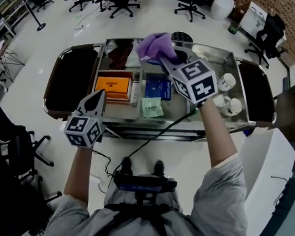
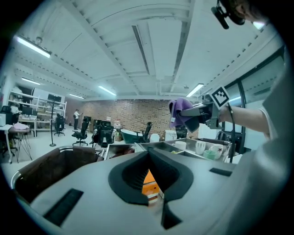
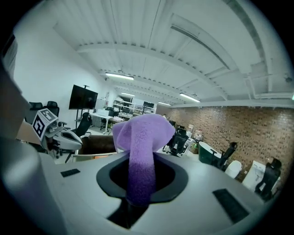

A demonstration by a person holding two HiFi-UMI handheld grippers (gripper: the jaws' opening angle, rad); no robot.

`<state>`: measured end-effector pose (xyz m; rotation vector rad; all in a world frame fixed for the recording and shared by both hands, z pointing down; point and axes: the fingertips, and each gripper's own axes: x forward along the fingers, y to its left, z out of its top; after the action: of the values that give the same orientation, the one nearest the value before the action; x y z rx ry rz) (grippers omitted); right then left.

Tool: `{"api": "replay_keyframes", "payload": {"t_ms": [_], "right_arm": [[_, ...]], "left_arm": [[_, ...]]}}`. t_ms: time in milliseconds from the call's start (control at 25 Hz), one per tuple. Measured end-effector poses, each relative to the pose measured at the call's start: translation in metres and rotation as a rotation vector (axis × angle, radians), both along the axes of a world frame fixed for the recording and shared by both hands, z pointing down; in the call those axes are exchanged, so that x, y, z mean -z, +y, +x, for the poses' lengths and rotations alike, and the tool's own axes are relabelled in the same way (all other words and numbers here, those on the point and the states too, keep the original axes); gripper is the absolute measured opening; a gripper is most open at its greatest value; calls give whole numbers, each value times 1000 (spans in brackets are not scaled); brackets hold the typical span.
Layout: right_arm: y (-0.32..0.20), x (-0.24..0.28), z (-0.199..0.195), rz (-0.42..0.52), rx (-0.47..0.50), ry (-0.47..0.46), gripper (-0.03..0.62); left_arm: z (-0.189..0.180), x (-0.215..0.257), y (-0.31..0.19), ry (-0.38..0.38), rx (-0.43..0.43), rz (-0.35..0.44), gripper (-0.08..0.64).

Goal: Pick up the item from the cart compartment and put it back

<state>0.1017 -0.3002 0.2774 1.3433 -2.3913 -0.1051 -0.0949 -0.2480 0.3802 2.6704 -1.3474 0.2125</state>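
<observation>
The right hand-held gripper [image 1: 167,64] pinches a purple cloth [image 1: 156,46], holding it in the air above the middle compartments of the cart [image 1: 243,87]. The left hand-held gripper [image 1: 101,93] hovers at the cart's near edge, jaws pressed together and empty.

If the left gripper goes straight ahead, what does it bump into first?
Most likely the flat orange box in the steel cart, seen straight ahead of the left gripper. The cart's near rim might come first, though.

Fleecy-looking cloth [image 3: 138,137]; glossy metal cart [image 1: 217,50].
</observation>
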Motion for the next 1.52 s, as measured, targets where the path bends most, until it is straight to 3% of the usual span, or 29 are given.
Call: {"api": "replay_keyframes", "payload": {"t_ms": [440,880,1520], "right_arm": [[102,-33,69,-5,-179,-216,74],[180,-82,112,-49,-332,-322,74],[199,-94,127,-52,-361,-337,74]], "left_arm": [[0,2,17,-1,-28,27,0],[1,-1,30,6,-37,13,0],[6,-1,41,-1,-23,4,0]]}}
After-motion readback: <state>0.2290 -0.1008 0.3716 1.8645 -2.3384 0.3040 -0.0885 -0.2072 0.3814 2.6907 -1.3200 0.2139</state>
